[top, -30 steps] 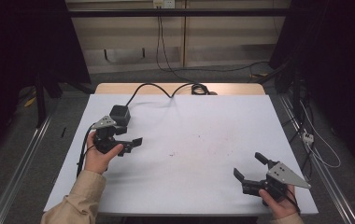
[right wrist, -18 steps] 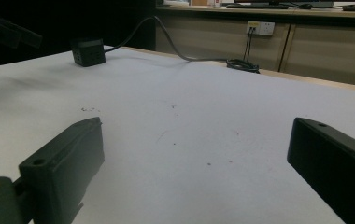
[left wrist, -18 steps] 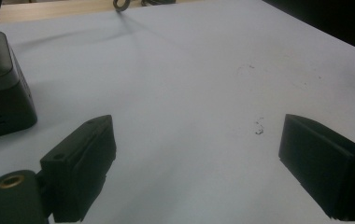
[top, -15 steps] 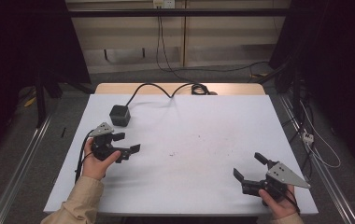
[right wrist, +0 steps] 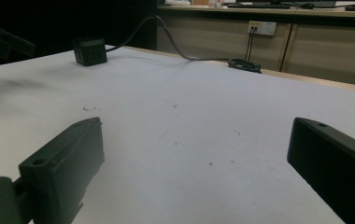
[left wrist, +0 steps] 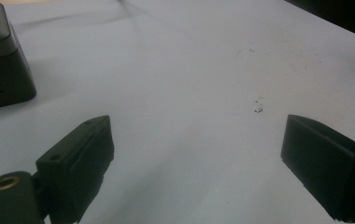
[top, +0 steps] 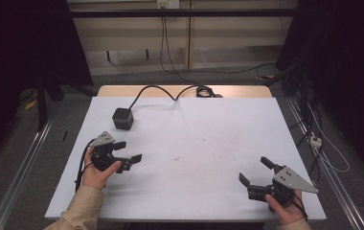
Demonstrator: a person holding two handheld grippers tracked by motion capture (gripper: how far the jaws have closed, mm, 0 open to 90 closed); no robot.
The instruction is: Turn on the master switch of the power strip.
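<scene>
High view: my left hand-held gripper (top: 125, 152) spread, empty, near small black plastic cube (top: 122, 118) on white counter (top: 204, 143); approach level, straddle cube squarely.

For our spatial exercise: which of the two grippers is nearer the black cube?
The left gripper, just in front of the cube; the right gripper sits across the table.

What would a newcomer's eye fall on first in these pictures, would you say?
Probably the black cube with its thick cable, alone at the far left of the white table. Next come the two tongs held low at the near edge: the left tongs open and empty just short of the cube, and the right tongs open at the near right corner.
</scene>
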